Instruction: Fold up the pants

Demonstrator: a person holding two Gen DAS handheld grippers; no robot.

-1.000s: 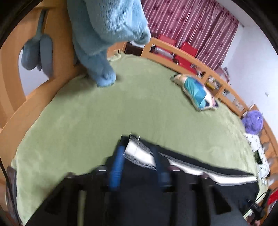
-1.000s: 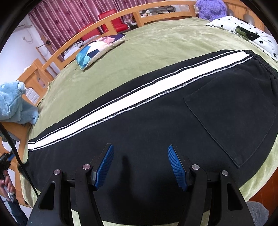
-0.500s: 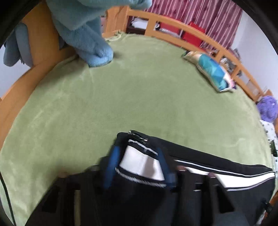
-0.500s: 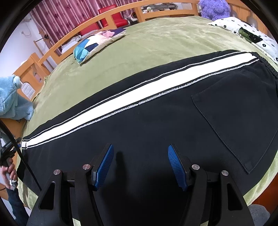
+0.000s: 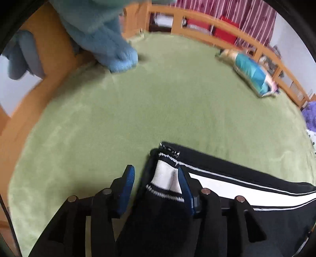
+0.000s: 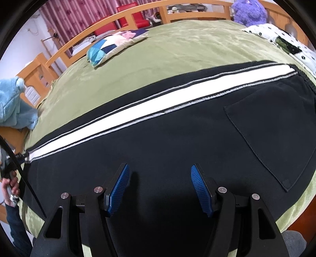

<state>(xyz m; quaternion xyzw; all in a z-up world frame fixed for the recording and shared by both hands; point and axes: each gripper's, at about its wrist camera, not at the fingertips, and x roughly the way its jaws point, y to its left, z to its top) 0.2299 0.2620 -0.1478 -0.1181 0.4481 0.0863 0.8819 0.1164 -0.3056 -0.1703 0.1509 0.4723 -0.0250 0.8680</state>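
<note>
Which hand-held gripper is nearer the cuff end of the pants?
Left. The left hand-held gripper is at the cuff, jaws opening around it; the right hand-held gripper hovers mid-leg, open.

You have one pair of black pants with a white side stripe (image 6: 177,126) laid out on one olive-green plush bedspread (image 6: 197,43). You hold two black grippers with blue ribbed pads, one left (image 5: 156,183) and one right (image 6: 160,185). One patchwork cushion in teal, navy and pink (image 6: 114,44) lies on the spread. You can count one light-blue fluffy plush toy (image 5: 110,39), one purple plush toy (image 6: 249,11), one black-and-white dotted cloth (image 6: 276,37) and two red chairs (image 6: 132,16) behind the wooden rail.
</note>
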